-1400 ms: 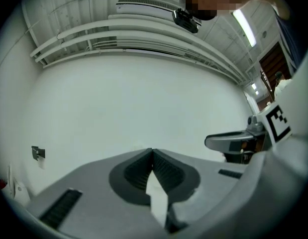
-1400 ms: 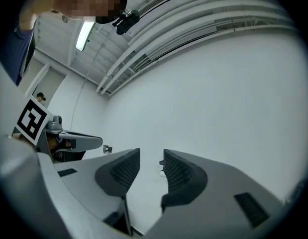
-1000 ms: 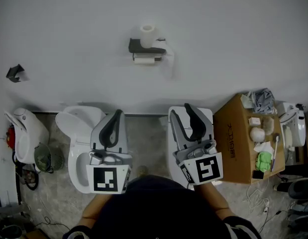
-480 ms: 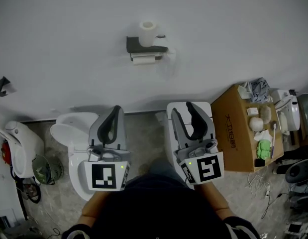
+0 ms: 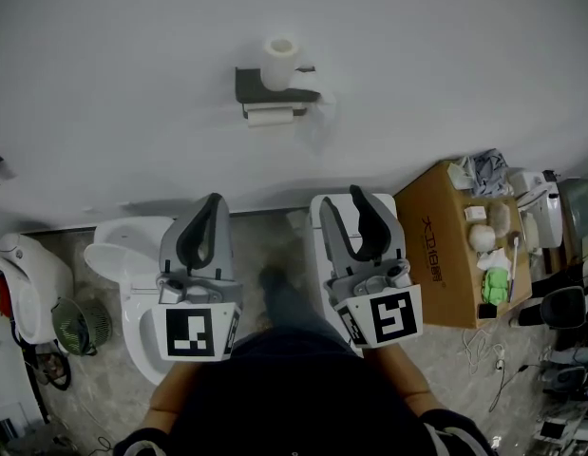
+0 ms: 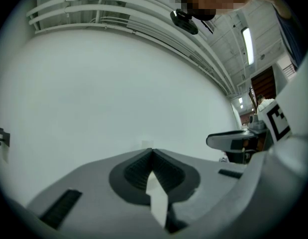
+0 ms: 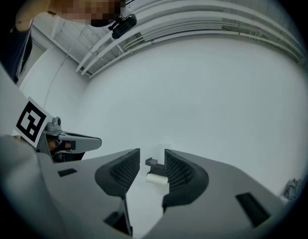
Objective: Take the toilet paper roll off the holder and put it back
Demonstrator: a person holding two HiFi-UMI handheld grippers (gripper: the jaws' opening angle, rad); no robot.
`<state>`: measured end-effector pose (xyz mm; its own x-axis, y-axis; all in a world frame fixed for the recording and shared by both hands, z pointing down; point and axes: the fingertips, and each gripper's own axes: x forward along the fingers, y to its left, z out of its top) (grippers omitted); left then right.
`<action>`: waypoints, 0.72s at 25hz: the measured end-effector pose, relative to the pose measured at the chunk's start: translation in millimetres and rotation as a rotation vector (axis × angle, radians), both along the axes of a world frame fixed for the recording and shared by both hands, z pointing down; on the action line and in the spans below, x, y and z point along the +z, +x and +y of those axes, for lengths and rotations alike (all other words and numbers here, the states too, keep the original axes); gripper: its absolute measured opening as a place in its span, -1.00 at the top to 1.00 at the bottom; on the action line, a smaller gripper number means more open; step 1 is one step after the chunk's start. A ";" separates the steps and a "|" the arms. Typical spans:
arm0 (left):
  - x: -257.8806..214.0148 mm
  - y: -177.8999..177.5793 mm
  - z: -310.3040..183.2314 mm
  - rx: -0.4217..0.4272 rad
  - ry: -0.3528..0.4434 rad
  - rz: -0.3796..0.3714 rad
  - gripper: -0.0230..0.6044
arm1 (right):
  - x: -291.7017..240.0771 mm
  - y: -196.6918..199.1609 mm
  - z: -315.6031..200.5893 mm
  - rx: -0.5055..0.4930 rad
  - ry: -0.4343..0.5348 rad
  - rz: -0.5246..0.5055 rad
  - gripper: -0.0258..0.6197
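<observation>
A dark wall holder (image 5: 248, 85) carries a white toilet paper roll (image 5: 268, 116) hung beneath it, and a spare roll (image 5: 280, 61) stands upright on its shelf. Both grippers are held low, well short of the wall. My left gripper (image 5: 211, 203) is shut, its tips meeting with nothing between them (image 6: 153, 151). My right gripper (image 5: 343, 201) is open and empty. In the right gripper view the far-off holder (image 7: 152, 163) and hanging roll (image 7: 156, 179) show in the gap between the jaws (image 7: 152, 158).
A white toilet (image 5: 132, 283) sits below the left gripper and a white cistern (image 5: 320, 255) below the right. A cardboard box (image 5: 445, 255) with several small items stands at the right. A fan (image 5: 80, 326) and a white appliance (image 5: 23, 274) stand at the left.
The head view has shifted, so floor items slid left and the holder sits slightly higher in frame. Both grippers keep their pose and jaw state.
</observation>
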<state>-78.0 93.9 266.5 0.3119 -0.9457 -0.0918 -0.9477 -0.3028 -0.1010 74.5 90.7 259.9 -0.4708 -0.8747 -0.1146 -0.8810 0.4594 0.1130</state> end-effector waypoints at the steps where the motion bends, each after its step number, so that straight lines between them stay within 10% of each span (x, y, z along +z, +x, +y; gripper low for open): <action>1: -0.5 -0.7 -6.2 -0.002 0.001 -0.002 0.92 | -1.8 -1.9 -6.8 -0.006 0.010 -0.005 0.46; 18: -14.1 3.5 -140.5 -0.022 0.006 0.015 0.92 | -13.4 -15.3 -151.0 -0.081 0.016 0.003 0.41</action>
